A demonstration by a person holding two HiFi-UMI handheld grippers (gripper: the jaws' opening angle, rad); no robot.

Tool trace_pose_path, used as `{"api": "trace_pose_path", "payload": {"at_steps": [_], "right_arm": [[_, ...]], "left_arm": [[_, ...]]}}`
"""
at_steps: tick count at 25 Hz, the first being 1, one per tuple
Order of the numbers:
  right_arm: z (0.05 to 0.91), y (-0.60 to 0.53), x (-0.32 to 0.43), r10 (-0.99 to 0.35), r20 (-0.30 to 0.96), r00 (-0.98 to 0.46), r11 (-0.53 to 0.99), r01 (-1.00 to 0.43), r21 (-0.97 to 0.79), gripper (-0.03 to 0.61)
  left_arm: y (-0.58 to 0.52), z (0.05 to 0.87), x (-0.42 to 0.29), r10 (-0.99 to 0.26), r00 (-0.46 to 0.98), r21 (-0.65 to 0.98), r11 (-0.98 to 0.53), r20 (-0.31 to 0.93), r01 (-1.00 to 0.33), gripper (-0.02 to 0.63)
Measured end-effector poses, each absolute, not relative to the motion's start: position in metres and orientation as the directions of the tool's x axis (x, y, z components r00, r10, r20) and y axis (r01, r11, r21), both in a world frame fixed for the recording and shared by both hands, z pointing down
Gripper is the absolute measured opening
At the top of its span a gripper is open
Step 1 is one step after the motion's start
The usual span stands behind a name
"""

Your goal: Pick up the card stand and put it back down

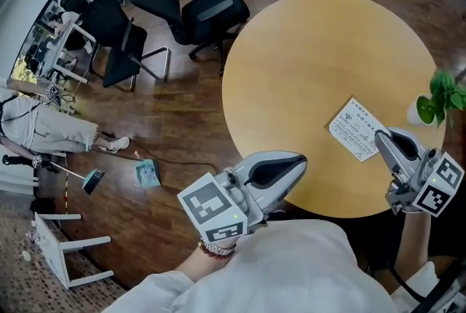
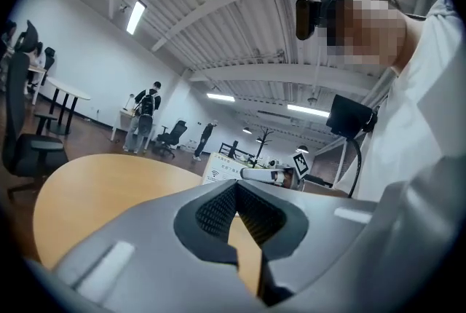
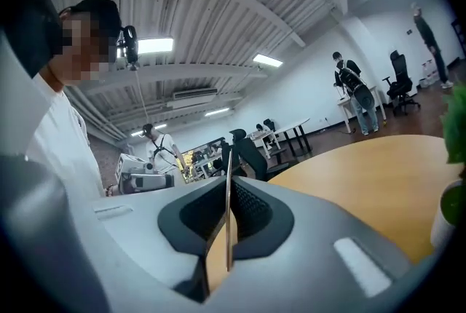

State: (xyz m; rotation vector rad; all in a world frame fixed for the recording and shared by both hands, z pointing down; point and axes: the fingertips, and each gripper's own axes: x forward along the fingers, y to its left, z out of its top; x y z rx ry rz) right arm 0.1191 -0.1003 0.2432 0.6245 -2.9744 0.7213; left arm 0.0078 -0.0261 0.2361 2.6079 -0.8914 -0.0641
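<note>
Right gripper (image 1: 382, 138) at the near right of the round desk (image 1: 306, 64), nose on the edge of the card stand (image 1: 354, 128). A potted plant (image 1: 440, 97) sits just beyond.

Right gripper view: the fingers are clenched on a thin plate seen edge-on, which is the card stand (image 3: 228, 231), running straight up between the pads.

Left gripper (image 1: 297, 161) hangs at the desk's near rim, well apart from the card. Its own view shows the fingers pressed together at the tips with nothing between them, only bare desk below.

Step, as I judge it: the grasp is made and the lift-and-return is in hand. I cannot tell whether the base is touching the desk.

Next move calls for a short, level rise and a square set-down. The grip is on one edge only, so the sheet may swing or tip.

Views compared: the head view gives the layout and the printed face (a wifi mark, text too small to read). Only the right gripper view proves the pinch. The left gripper view shows the card (image 2: 222, 167) standing upright across the desk.
</note>
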Motion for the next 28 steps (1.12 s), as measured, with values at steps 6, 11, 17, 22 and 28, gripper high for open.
{"api": "trace_pose_path", "payload": {"at_steps": [6, 11, 17, 22, 28], "right_arm": [[0.23, 0.048, 0.12, -0.421, 0.143, -0.896, 0.773, -0.437, -0.46, 0.021], [0.253, 0.092, 0.111, -0.503, 0.094, -0.859, 0.714, -0.474, -0.514, 0.021], [0.244, 0.11, 0.111, -0.542, 0.123, -0.831, 0.701, -0.528, -0.48, 0.021], [0.242, 0.116, 0.123, -0.548, 0.112, -0.829, 0.709, -0.531, -0.465, 0.021], [0.247, 0.103, 0.121, -0.534, 0.091, -0.841, 0.72, -0.508, -0.474, 0.021]], "left_arm": [[0.091, 0.223, 0.0, -0.521, 0.851, 0.351, -0.787, 0.063, -0.507, -0.011], [0.109, 0.254, -0.018, -0.423, 0.9, 0.293, -0.852, 0.101, -0.433, -0.012], [0.11, 0.256, -0.003, -0.315, 0.945, 0.307, -0.894, 0.087, -0.326, -0.012], [0.123, 0.253, 0.026, -0.247, 0.969, 0.3, -0.923, 0.013, -0.239, -0.012], [0.123, 0.252, 0.037, -0.238, 0.971, 0.261, -0.937, 0.013, -0.233, -0.012]]}}
